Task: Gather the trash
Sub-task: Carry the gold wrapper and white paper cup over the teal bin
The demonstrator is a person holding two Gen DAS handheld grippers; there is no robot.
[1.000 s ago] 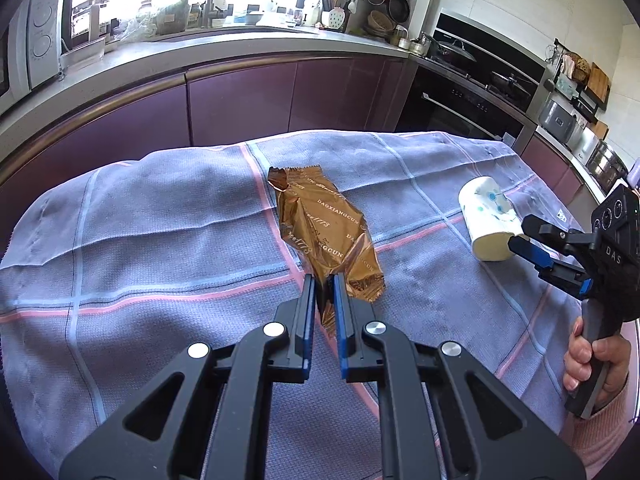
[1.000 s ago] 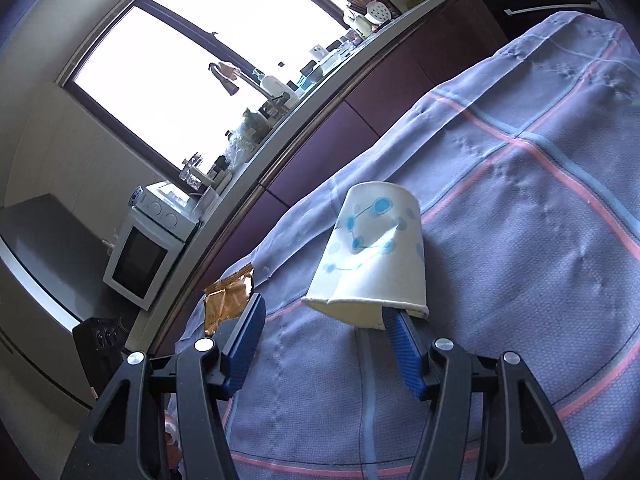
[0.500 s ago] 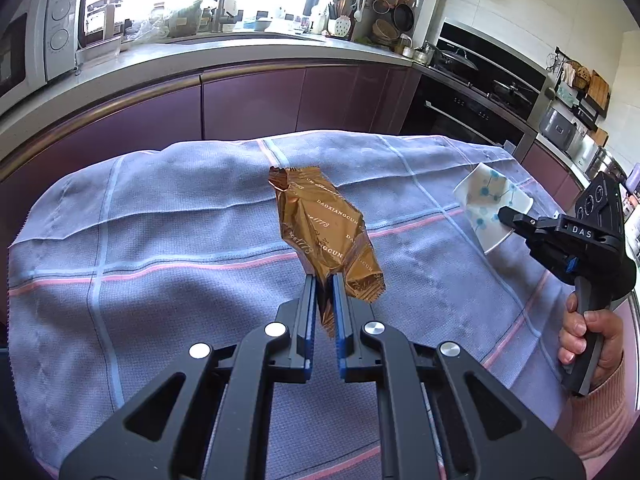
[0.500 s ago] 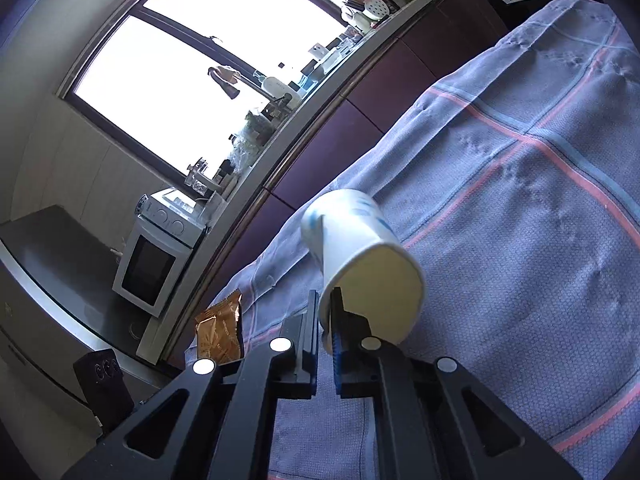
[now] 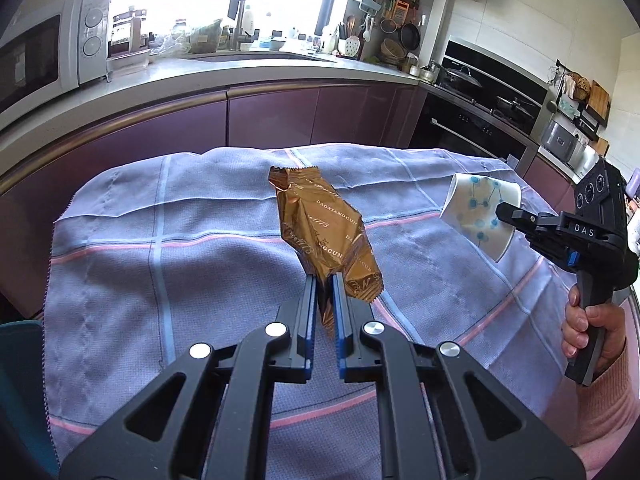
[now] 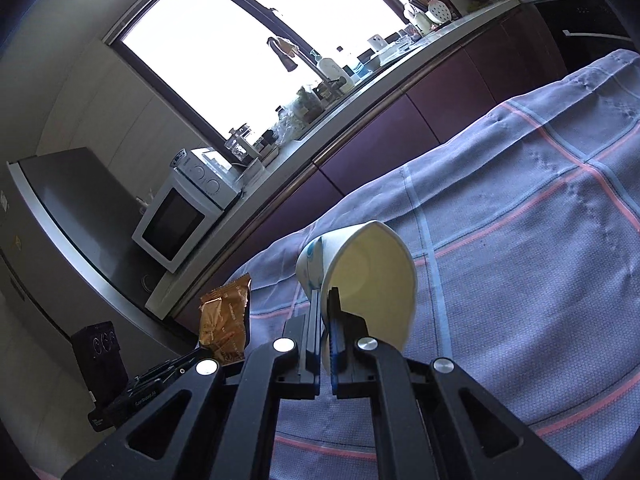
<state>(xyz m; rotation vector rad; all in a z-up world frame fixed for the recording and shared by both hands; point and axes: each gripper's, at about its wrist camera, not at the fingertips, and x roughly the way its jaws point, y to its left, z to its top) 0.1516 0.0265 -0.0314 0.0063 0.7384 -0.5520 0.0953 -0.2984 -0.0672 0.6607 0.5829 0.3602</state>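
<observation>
My left gripper point(image 5: 324, 280) is shut on the near end of a crinkled brown snack wrapper point(image 5: 324, 232), which hangs lifted above the checked lilac tablecloth point(image 5: 180, 264). My right gripper point(image 6: 325, 294) is shut on the rim of a white paper cup point(image 6: 372, 276) with blue dots, squashed flat at the pinch and held clear of the cloth. The left wrist view shows that cup point(image 5: 480, 210) at the right, pinched by the right gripper point(image 5: 505, 213) in a person's hand point(image 5: 592, 328). In the right wrist view the wrapper point(image 6: 226, 320) appears at the lower left.
Purple kitchen cabinets point(image 5: 272, 120) and a worktop run behind the table. A white microwave point(image 5: 48, 52) stands at the left, an oven point(image 5: 472, 120) at the right. A teal object point(image 5: 20, 392) sits beside the table's left edge.
The right gripper closed on the cup's rim and lifted it off the cloth, turning its mouth toward the camera. The left gripper raised the wrapper and drew back from the table.
</observation>
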